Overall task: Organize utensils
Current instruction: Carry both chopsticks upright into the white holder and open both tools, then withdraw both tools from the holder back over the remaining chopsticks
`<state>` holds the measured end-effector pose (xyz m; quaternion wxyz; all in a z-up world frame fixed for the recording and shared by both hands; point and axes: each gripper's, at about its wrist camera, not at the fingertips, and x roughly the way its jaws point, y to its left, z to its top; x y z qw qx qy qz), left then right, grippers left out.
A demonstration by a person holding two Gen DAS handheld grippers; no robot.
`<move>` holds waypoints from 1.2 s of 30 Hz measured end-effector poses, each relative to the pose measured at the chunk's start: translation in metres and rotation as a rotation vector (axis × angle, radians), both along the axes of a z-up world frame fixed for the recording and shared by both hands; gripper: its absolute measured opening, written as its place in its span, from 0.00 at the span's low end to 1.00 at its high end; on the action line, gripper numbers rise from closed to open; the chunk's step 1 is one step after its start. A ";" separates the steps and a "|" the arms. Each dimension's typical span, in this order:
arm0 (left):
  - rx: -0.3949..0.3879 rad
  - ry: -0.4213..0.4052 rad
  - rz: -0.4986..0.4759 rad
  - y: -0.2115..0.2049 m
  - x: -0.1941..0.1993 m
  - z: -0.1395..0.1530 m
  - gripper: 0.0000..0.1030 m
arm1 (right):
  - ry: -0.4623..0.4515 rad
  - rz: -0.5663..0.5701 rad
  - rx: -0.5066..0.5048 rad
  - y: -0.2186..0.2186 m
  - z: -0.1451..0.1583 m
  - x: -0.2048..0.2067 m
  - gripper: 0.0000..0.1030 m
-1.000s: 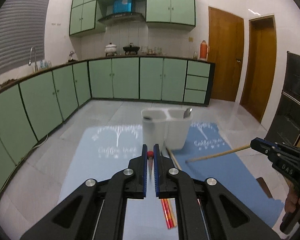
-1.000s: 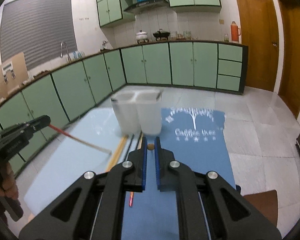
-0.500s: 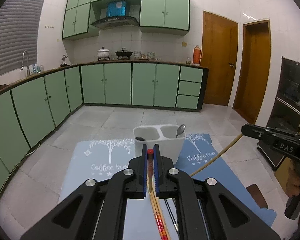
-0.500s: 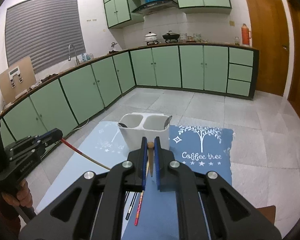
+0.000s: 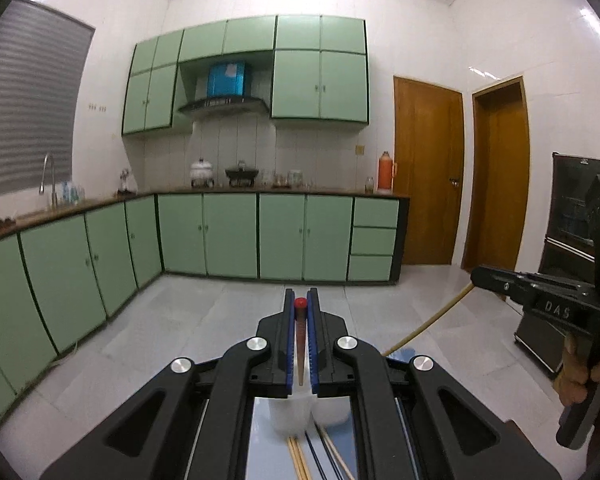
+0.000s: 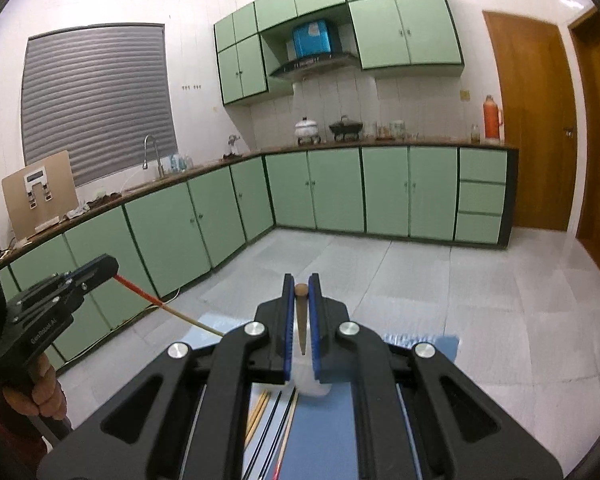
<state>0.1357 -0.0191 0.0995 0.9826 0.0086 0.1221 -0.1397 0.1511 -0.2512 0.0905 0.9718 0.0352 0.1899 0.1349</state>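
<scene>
My left gripper (image 5: pixel 300 300) is shut on a red-tipped chopstick (image 5: pixel 300 328), held up off the table. In the right wrist view it shows at the left (image 6: pixel 108 266), the chopstick (image 6: pixel 172 310) slanting down from it. My right gripper (image 6: pixel 301 286) is shut on a plain wooden chopstick (image 6: pixel 301 320) with a brown end. The left wrist view has it at the right (image 5: pixel 478 276), its chopstick (image 5: pixel 428 326) hanging down to the left. A white two-part holder (image 5: pixel 292 414) (image 6: pixel 312 386) stands below both grippers, mostly hidden by the fingers.
Several loose chopsticks (image 5: pixel 304 456) (image 6: pixel 268 416) lie on the blue mat (image 6: pixel 420 346) in front of the holder. Green cabinets (image 5: pixel 228 236) line the far and left walls. A person's hands (image 6: pixel 44 392) grip both handles. A dark appliance (image 5: pixel 572 248) stands at right.
Both grippers rose and tilted up, each keeping its chopstick. The holder and mat slid down in both views and now sit mostly under the fingers.
</scene>
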 end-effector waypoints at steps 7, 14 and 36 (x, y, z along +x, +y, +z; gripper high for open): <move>0.030 0.038 0.005 -0.016 0.052 -0.011 0.05 | 0.072 0.000 -0.067 0.012 -0.018 0.054 0.06; 0.053 0.143 0.021 -0.025 0.102 -0.046 0.05 | 0.185 0.014 -0.062 0.023 -0.056 0.098 0.06; 0.036 0.117 0.084 -0.007 0.064 -0.052 0.65 | 0.046 -0.072 -0.057 0.008 -0.053 0.038 0.71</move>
